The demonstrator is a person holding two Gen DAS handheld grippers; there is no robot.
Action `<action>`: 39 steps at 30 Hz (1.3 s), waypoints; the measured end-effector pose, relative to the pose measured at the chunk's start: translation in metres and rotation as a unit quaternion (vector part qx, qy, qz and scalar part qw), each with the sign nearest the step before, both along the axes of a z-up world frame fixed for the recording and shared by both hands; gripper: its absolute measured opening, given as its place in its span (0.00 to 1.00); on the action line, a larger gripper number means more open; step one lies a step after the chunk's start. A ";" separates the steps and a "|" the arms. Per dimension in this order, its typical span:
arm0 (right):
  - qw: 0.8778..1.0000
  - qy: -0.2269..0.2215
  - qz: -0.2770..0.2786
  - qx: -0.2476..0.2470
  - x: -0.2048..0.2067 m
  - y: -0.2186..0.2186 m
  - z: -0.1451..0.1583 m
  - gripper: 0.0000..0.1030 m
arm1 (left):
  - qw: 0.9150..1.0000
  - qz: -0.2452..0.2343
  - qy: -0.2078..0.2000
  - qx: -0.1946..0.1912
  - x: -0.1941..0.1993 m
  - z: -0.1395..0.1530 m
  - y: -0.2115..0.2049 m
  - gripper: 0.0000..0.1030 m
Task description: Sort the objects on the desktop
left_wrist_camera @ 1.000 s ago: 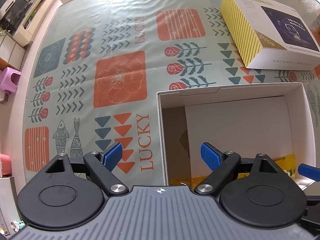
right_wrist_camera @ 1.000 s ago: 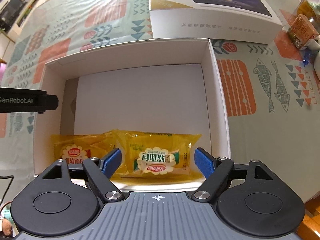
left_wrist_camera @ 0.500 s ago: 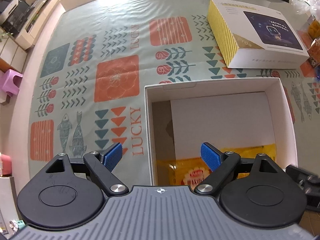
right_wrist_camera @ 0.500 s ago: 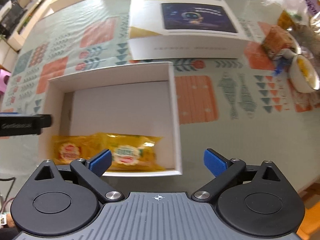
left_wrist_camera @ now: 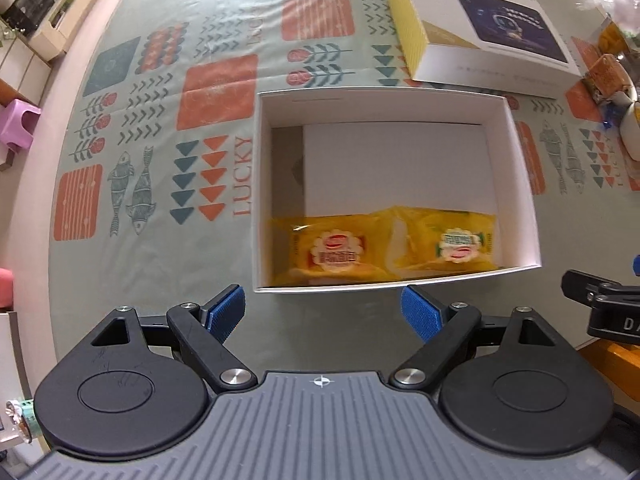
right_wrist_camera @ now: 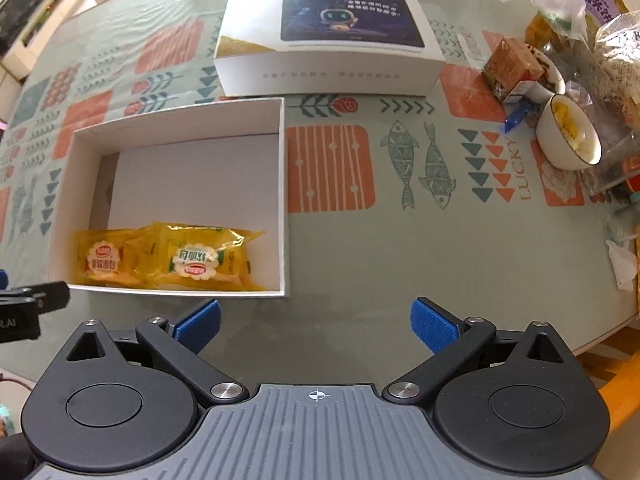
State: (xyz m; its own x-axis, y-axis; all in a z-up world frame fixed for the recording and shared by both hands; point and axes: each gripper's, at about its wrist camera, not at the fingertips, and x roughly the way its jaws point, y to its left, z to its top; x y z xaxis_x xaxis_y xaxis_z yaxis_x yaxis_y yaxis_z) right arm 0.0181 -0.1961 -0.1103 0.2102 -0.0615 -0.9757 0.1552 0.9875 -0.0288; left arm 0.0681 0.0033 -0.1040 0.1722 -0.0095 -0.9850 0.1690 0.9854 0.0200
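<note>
Both tongs (left_wrist_camera: 322,312) (right_wrist_camera: 314,326) agape, pointing down

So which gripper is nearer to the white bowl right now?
Right. The right gripper hangs over bare tablecloth just right of the open white box, with the white bowl up to its right. The left gripper sits before the box's near wall, farther from it.

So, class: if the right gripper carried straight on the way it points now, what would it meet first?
Most likely the bare tablecloth. The right gripper points down with its jaws open and empty, just past the near rim of the open white box. Nothing else seems to lie in that line, though depth is hard to judge.
</note>
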 end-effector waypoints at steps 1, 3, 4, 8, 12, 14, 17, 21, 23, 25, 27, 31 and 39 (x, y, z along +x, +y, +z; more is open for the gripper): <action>1.000 -0.004 0.000 -0.001 -0.001 -0.002 0.002 1.00 | 1.000 -0.001 -0.003 0.000 -0.001 0.002 -0.004 1.00; 1.000 -0.014 0.000 -0.004 -0.002 -0.007 0.005 1.00 | 1.000 -0.002 -0.008 0.001 -0.001 0.005 -0.010 1.00; 1.000 -0.018 -0.001 -0.007 -0.003 -0.010 0.007 1.00 | 1.000 -0.001 -0.011 0.000 -0.001 0.006 -0.012 1.00; 0.999 -0.025 -0.002 -0.023 0.000 -0.021 0.014 1.00 | 1.000 0.003 -0.018 -0.003 0.004 0.011 -0.023 1.00; 1.000 -0.023 -0.006 -0.020 0.009 -0.035 0.017 1.00 | 1.000 0.008 -0.028 -0.006 0.012 0.017 -0.035 1.00; 0.999 -0.031 -0.012 -0.014 0.013 -0.043 0.022 1.00 | 0.999 0.013 -0.037 -0.012 0.018 0.022 -0.042 1.00; 0.999 -0.047 -0.018 -0.012 0.022 -0.054 0.031 1.00 | 0.998 0.020 -0.048 -0.020 0.028 0.030 -0.054 1.00; 0.997 -0.071 -0.020 0.003 0.034 -0.071 0.040 1.00 | 0.999 0.014 -0.049 -0.006 0.042 0.035 -0.074 1.00; 0.996 -0.082 -0.022 0.019 0.042 -0.081 0.042 1.00 | 0.998 0.013 -0.054 -0.004 0.046 0.036 -0.082 1.00; 0.995 -0.096 -0.024 0.034 0.050 -0.090 0.045 1.00 | 0.998 0.016 -0.055 -0.008 0.052 0.036 -0.090 1.00; 0.992 -0.121 -0.024 0.041 0.058 -0.099 0.051 1.00 | 0.999 0.021 -0.039 -0.015 0.060 0.033 -0.096 1.00; 0.961 -0.274 0.015 -0.030 0.053 -0.103 0.084 1.00 | 0.998 0.040 -0.041 -0.038 0.072 0.032 -0.101 1.00; 0.985 -0.168 0.037 0.013 0.087 -0.127 0.016 1.00 | 0.995 0.031 -0.089 -0.022 0.104 0.032 -0.110 1.00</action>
